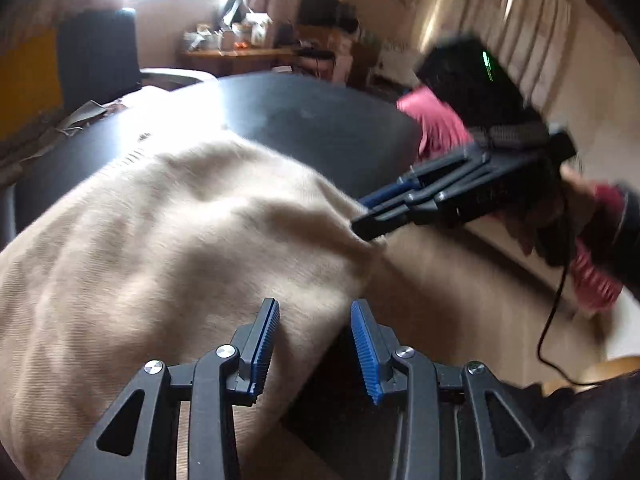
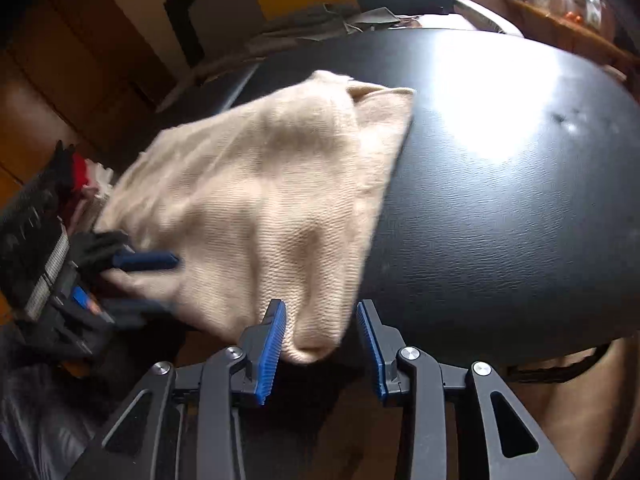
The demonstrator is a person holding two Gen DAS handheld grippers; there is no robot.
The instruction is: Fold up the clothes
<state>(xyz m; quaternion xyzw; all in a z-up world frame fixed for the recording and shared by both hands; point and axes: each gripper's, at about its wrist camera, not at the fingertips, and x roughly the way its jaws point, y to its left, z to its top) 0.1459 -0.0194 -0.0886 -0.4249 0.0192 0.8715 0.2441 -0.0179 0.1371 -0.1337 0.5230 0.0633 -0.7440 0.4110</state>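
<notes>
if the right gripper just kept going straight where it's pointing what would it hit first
Most likely the cream knit garment: its near corner already hangs between the open right gripper fingers. Past that lies the black tabletop, though depth is hard to judge.

Beige knit garment (image 1: pixel 168 240) draped over black table (image 1: pixel 320 120), w/ left gripper (image 1: pixel 314 344) jaws apart over its near edge. Right gripper (image 1: pixel 368 220) tips at the cloth's right fold, held by hand (image 1: pixel 576 200) in pink sleeve (image 1: pixel 592 280).

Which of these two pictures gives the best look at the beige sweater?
The right wrist view: the beige sweater shows almost whole there, lying on the black table with its near end hanging off the edge. The left wrist view shows only a close, blurred stretch of it.
</notes>
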